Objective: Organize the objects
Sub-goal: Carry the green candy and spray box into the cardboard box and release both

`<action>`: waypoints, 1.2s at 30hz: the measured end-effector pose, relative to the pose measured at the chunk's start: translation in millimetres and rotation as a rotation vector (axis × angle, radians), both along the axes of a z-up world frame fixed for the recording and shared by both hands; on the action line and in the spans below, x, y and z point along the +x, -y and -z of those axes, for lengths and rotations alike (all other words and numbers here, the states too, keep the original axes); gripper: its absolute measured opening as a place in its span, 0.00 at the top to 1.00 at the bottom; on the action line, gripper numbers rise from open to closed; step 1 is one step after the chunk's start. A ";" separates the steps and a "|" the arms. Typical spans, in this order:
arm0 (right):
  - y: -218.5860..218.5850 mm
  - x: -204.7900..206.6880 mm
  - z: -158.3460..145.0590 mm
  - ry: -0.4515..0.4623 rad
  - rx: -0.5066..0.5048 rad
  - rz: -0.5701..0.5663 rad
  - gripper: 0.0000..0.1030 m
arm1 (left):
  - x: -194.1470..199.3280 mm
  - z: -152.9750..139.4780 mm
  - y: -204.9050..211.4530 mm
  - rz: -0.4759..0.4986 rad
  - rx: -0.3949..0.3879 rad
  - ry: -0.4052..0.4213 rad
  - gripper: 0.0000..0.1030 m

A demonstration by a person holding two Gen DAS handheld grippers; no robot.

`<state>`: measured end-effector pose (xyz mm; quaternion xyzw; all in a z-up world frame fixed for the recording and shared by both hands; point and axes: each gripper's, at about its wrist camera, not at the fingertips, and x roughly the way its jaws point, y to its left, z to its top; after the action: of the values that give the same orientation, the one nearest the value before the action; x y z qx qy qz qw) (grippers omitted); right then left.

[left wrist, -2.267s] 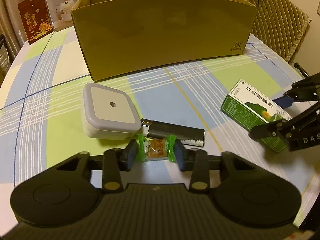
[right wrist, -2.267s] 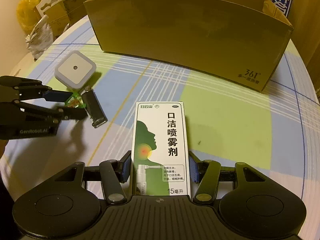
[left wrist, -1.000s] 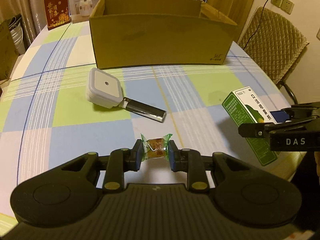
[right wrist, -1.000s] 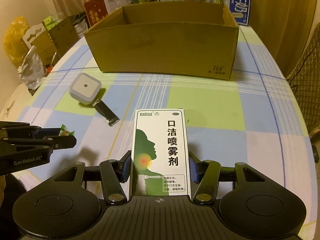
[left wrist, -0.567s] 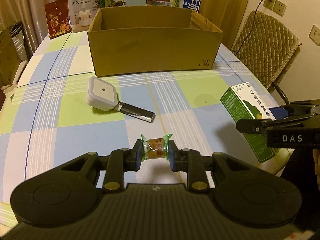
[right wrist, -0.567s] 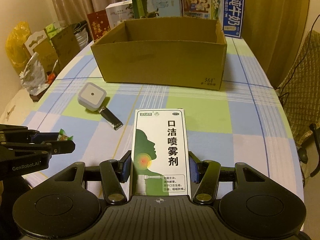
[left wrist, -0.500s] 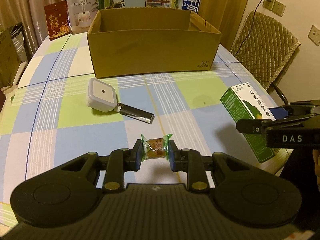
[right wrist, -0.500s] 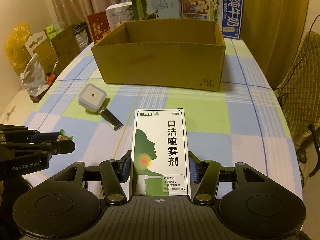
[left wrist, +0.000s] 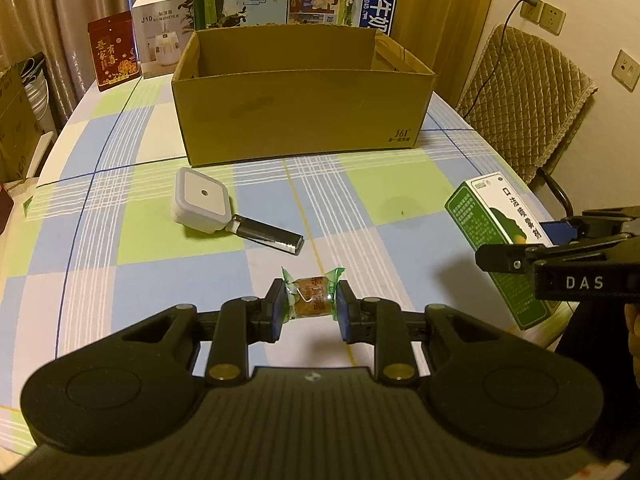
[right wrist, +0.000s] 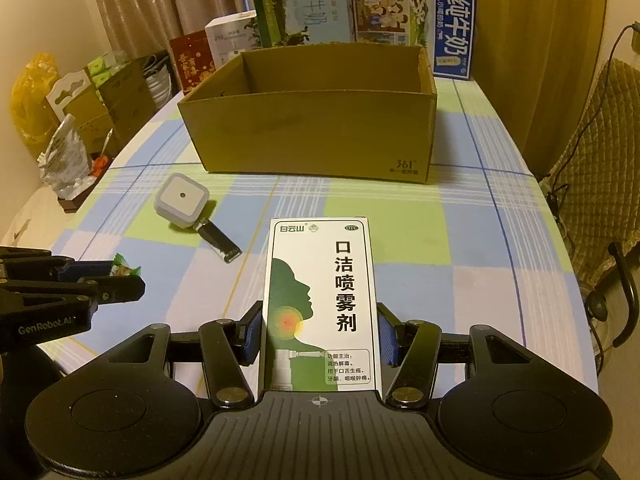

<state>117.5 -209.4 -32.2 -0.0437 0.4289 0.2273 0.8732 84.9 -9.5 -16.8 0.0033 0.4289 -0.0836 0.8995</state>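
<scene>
- Left wrist view: an open cardboard box (left wrist: 304, 92) fills the upper centre, farther off and lower than a second ago; both loads have been lifted off the checked worktop (left wrist: 132, 236), so dropping them in looks next.
- Right hand-held gripper (right wrist: 318, 340), lower centre of its view, clamps a green-and-white spray carton (right wrist: 320, 300).
- Left hand-held gripper (left wrist: 310, 308) pinches a small candy (left wrist: 312, 294), brown in green-ended wrap.
- Left lying mid-left: a white square device (left wrist: 200, 200) touching a dark lighter (left wrist: 266, 236).
</scene>
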 end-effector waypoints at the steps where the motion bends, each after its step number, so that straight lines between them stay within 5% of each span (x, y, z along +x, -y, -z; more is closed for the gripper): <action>1: 0.6 -0.2 0.2 0.000 0.000 0.001 0.49 | 0.4 -0.4 0.1 0.000 -0.001 0.001 0.79; 16: 3.5 31.6 -21.4 0.053 -0.012 -0.009 0.49 | 35.0 -23.4 -2.7 0.026 0.020 0.053 0.79; 28: -12.3 125.3 -82.8 0.176 -0.001 -0.022 0.49 | 123.7 -70.9 -13.9 0.053 0.050 0.136 0.79; 36: -32.9 200.8 -95.0 0.133 0.046 -0.008 0.49 | 200.0 -90.6 -22.0 0.047 0.048 0.144 0.79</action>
<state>318.3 -176.5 62.8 -0.0406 0.3643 0.2369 0.8997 284.9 12.5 73.8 0.0409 0.3650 -0.0940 0.9254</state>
